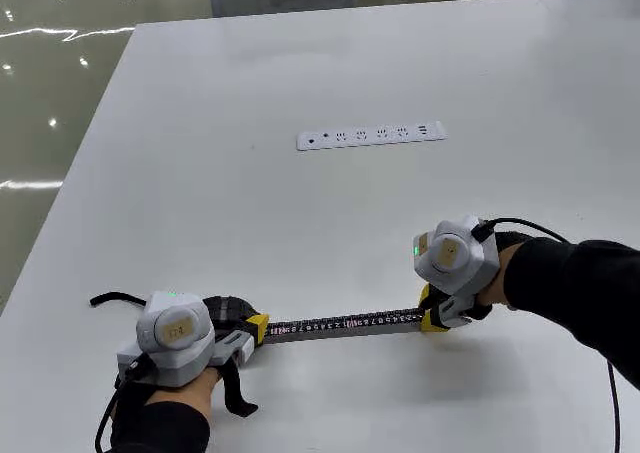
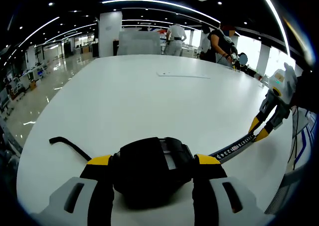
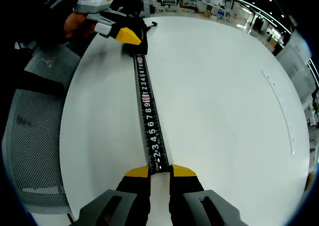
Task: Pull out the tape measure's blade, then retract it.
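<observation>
The tape measure (image 2: 152,168), with a black case, sits at the near left of the white desk (image 1: 300,213), clamped between the yellow-tipped jaws of the left claw (image 2: 152,161). The jaws are spread only as far as the case is wide and press on both its sides. Its blade (image 1: 345,324) is drawn out and runs along the near edge of the desk, from the case on the left to the right claw (image 1: 432,318).

The blade is black with white figures. In the right gripper view the run 2 to 9 can be read from the tip outward, then a red mark at the ten and further figures towards the case. No brand can be read on the case or blade.

The right claw is almost fully closed, its tips pinching the blade's free end just above the desk. A black strap (image 1: 115,298) trails left from the case.

A white power strip (image 1: 371,134) lies at mid-desk, well apart from the blade. A grey mesh chair (image 3: 30,126) stands by the near edge. People (image 2: 174,36) stand beyond the far end.
</observation>
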The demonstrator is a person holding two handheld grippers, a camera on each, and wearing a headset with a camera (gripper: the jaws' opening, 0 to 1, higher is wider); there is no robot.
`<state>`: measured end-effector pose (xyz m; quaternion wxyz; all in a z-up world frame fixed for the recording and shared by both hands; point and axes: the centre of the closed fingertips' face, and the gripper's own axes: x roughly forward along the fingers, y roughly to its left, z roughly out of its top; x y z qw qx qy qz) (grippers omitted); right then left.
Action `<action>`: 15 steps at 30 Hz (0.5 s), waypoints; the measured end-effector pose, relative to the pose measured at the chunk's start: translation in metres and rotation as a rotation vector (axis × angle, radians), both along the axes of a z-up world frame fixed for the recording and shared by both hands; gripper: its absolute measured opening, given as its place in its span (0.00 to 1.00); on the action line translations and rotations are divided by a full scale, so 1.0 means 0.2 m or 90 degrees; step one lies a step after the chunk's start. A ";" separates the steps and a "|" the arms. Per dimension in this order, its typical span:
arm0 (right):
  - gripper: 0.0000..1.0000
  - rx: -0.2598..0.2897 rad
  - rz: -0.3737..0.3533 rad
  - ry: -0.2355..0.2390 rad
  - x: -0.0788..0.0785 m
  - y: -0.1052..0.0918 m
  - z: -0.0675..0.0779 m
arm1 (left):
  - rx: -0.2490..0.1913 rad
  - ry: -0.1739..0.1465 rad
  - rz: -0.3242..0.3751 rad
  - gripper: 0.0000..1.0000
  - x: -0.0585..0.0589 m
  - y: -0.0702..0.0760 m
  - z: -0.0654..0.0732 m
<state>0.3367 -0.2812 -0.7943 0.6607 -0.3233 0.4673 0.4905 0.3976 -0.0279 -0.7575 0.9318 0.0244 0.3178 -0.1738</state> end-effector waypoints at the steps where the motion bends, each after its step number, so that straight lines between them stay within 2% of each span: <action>1: 0.09 0.000 0.001 -0.001 0.00 0.00 0.00 | 0.000 0.000 0.000 0.58 0.00 0.00 0.00; 13: 0.09 -0.005 0.000 -0.001 0.00 0.01 0.00 | 0.002 0.000 0.000 0.58 0.00 0.00 0.00; 15: 0.09 -0.011 0.012 -0.005 -0.01 0.02 0.00 | 0.002 0.001 -0.002 0.58 0.00 0.00 0.00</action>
